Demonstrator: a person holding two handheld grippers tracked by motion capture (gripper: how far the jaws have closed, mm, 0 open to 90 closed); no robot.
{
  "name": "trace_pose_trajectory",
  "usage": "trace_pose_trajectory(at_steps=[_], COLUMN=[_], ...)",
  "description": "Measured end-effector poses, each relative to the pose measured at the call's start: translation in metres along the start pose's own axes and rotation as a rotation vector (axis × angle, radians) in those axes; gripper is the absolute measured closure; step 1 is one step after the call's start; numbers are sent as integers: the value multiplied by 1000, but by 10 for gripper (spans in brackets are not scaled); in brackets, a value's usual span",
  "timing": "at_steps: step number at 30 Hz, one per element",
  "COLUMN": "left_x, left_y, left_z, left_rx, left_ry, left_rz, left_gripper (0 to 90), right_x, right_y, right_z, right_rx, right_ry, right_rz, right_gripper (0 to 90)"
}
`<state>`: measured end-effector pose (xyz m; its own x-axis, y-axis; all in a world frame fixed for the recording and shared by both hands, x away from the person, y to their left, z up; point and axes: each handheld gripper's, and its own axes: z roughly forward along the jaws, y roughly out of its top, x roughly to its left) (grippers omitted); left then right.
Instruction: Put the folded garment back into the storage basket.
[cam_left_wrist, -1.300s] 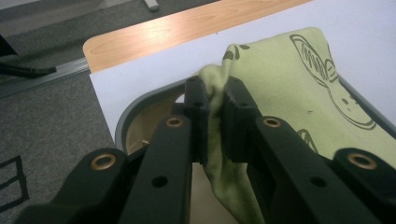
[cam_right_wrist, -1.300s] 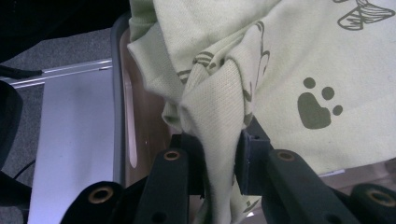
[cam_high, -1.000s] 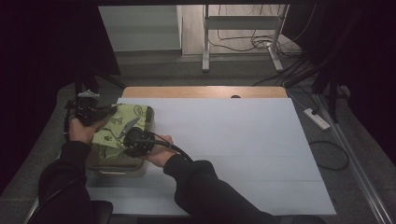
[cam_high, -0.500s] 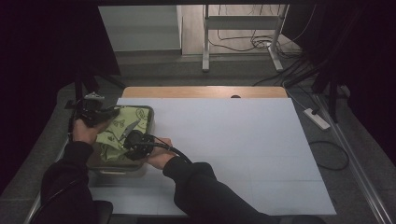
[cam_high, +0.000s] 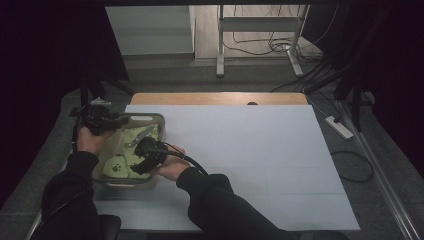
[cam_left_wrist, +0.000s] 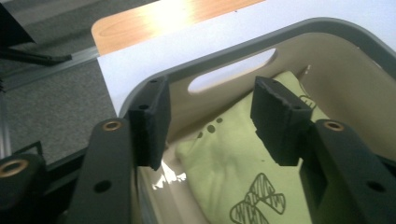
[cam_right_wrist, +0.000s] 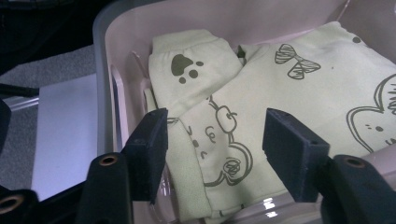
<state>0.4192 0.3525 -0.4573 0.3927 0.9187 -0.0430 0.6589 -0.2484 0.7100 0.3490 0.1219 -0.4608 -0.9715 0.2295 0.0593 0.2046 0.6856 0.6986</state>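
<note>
A pale green folded garment (cam_high: 119, 166) printed with paws, bows and animal outlines lies inside a grey plastic bin (cam_high: 150, 116) at the table's left. In the left gripper view the garment (cam_left_wrist: 224, 177) sits below the bin's handle slot (cam_left_wrist: 233, 70). My left gripper (cam_left_wrist: 210, 121) hovers at the bin's far left corner (cam_high: 111, 123); its jaws have just been opening and nothing is between them. My right gripper (cam_right_wrist: 217, 154) stands over the bin's near right side (cam_high: 142, 159), jaws also just opened, above the garment (cam_right_wrist: 289, 84) without pinching it.
A white sheet (cam_high: 260, 160) covers the table right of the bin, with a wooden strip (cam_high: 215, 98) along the far edge. On the floor to the right are a power strip (cam_high: 339, 127) and cables. The bin's near wall (cam_right_wrist: 100, 51) is close to the right gripper.
Both grippers went from shut on the garment to open. The garment dropped from being held up over the bin to lying flat inside it. The hands stayed in place.
</note>
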Motion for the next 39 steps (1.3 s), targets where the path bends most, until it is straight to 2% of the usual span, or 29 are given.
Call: trace_pose_trajectory(at_steps=[9,14,26,33,36,39], left_x=[-7,-13,-26,-33,-36,-39], left_y=[1,2,2,1,1,0], left_z=[1,-1,-6,-9,-10,-10], left_rx=[-3,-10,-18,-29,-17,-15], left_ry=[-14,-22,-42,-56,-52,-67], left_rz=[-32,-38,-50,-57,-54,-60], left_gripper=[350,294,202,140,124,107], right_x=[-3,-7,-15,-21,-22,-23], right_y=[-1,-5,-11,-17,-19,-22], right_z=[-9,-17,-33,-40,-44,-47], right_rx=[-31,-46,-45,-49,-47,-41], right_ry=[29,20,11,30,30,27], right_rz=[22,31,53,68,75,80], right_gripper=[307,242,163,138,122,92])
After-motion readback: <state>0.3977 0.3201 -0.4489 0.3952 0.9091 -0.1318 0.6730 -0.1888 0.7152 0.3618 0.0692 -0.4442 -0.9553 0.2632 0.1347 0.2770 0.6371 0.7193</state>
